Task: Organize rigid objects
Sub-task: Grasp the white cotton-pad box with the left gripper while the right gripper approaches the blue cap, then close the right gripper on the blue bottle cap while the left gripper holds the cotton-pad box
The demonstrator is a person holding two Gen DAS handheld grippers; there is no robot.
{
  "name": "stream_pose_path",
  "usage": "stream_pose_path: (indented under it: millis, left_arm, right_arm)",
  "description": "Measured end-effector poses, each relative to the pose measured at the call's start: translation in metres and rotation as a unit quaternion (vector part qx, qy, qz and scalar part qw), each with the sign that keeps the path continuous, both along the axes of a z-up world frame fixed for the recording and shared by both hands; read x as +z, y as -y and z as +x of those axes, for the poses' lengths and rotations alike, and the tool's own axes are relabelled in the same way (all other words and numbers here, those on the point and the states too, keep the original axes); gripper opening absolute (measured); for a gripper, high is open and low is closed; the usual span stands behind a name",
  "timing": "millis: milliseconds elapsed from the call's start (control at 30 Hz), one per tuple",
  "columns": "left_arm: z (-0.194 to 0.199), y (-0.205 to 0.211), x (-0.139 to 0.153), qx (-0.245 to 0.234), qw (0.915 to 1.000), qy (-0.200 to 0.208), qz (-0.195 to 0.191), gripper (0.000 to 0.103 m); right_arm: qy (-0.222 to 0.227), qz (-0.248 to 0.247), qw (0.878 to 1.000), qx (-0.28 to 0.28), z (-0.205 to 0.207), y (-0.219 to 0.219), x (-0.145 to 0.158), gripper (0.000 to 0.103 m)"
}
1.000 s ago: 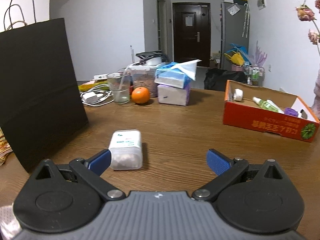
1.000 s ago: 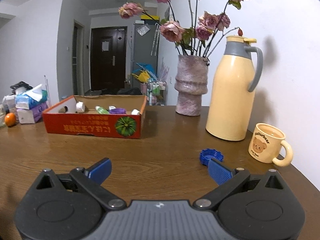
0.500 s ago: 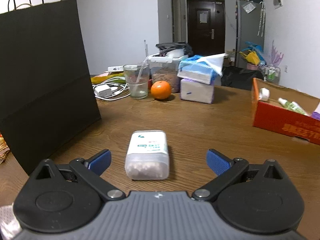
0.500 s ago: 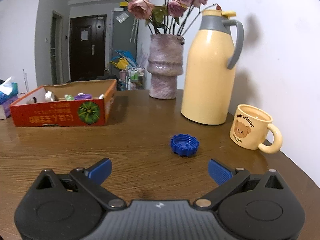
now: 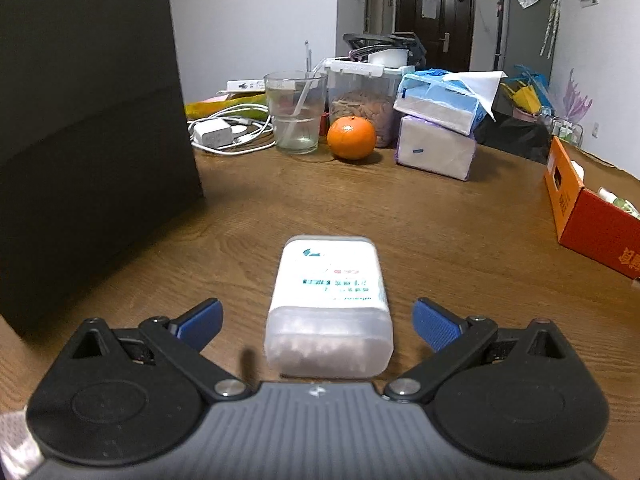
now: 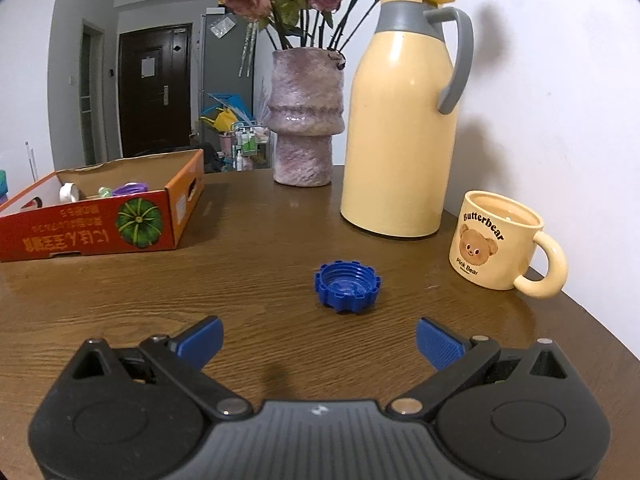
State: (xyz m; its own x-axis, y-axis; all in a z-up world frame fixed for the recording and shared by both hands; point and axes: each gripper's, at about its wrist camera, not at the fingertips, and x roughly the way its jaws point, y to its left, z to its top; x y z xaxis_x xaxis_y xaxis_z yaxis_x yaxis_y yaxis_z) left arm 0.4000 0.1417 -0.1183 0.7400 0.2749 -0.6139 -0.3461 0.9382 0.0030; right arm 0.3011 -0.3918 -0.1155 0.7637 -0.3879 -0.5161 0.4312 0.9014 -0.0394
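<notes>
Left tongs (image 5: 316, 320) straddle pill box (image 5: 329, 304); right tongs (image 6: 318, 342) face cap (image 6: 347, 287)

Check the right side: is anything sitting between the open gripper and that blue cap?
Nothing visible. The blue cap lies alone on bare table just ahead of the right gripper, roughly centred between its open fingers. The bear mug and thermos stand farther back, off the approach line.

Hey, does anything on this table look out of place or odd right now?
A blue cap lies alone, open side up, with no bottle beside it. A white pill box lies flat, away from the red cardboard box.
</notes>
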Motion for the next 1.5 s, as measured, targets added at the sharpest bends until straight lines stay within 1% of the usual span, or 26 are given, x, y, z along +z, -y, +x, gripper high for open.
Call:
stream_pose_path:
  millis: [133,233,267,300,333,367,467,500,667,900,1133,1300,1367,1400,1500]
  left_arm:
    - [0.007,0.005,-0.001,0.005,0.9998,0.002,0.019,0.102]
    - [0.015,0.006,-0.007,0.0,0.9999,-0.011,0.012,0.094]
    - [0.017,0.006,-0.008,-0.001,0.9998,-0.015,0.009,0.086]
    - [0.019,0.006,-0.01,-0.003,0.9998,-0.019,0.007,0.075]
    - [0.021,0.006,-0.012,-0.006,0.9997,-0.022,0.005,0.069]
    - [0.022,0.005,-0.013,-0.011,0.9997,-0.022,0.002,0.067]
    - [0.02,0.001,-0.013,-0.017,0.9996,-0.012,-0.018,0.067]
    - [0.019,0.001,-0.013,-0.017,0.9996,-0.011,-0.02,0.067]
    - [0.011,0.01,-0.005,-0.02,0.9998,0.008,0.002,0.067]
    - [0.0,0.03,0.007,-0.037,0.9986,0.037,-0.003,0.067]
    - [-0.006,0.047,0.012,-0.051,0.9975,0.049,-0.009,0.067]
    - [-0.009,0.054,0.013,-0.055,0.9971,0.05,-0.016,0.067]
    - [-0.01,0.055,0.014,-0.055,0.997,0.052,-0.018,0.067]
    - [-0.01,0.056,0.014,-0.056,0.9969,0.052,-0.019,0.067]
    - [-0.011,0.057,0.014,-0.058,0.9967,0.052,-0.019,0.067]
  right_arm:
    - [-0.001,0.004,1.0,-0.006,0.007,0.005,-0.003,0.103]
    - [0.001,0.007,1.0,-0.01,0.012,0.008,-0.005,0.103]
    - [0.0,0.007,1.0,-0.013,0.013,0.009,-0.006,0.103]
    - [0.0,0.007,1.0,-0.016,0.013,0.011,-0.007,0.103]
    - [0.0,0.008,1.0,-0.02,0.013,0.012,-0.008,0.103]
    - [0.001,0.01,1.0,-0.024,0.013,0.014,-0.009,0.103]
    - [0.005,0.021,0.999,-0.035,0.013,0.02,-0.01,0.103]
    - [0.005,0.023,0.999,-0.038,0.012,0.021,-0.011,0.103]
    - [0.008,0.029,0.999,-0.045,0.019,0.029,-0.013,0.102]
    - [0.004,0.032,0.998,-0.054,0.039,0.038,-0.016,0.099]
    - [-0.011,0.045,0.997,-0.066,0.06,0.051,-0.021,0.097]
    - [-0.03,0.052,0.996,-0.071,0.074,0.057,-0.025,0.092]
    - [-0.035,0.054,0.995,-0.071,0.079,0.059,-0.026,0.086]
    - [-0.039,0.056,0.995,-0.07,0.081,0.06,-0.027,0.084]
    - [-0.044,0.055,0.995,-0.071,0.085,0.061,-0.028,0.082]
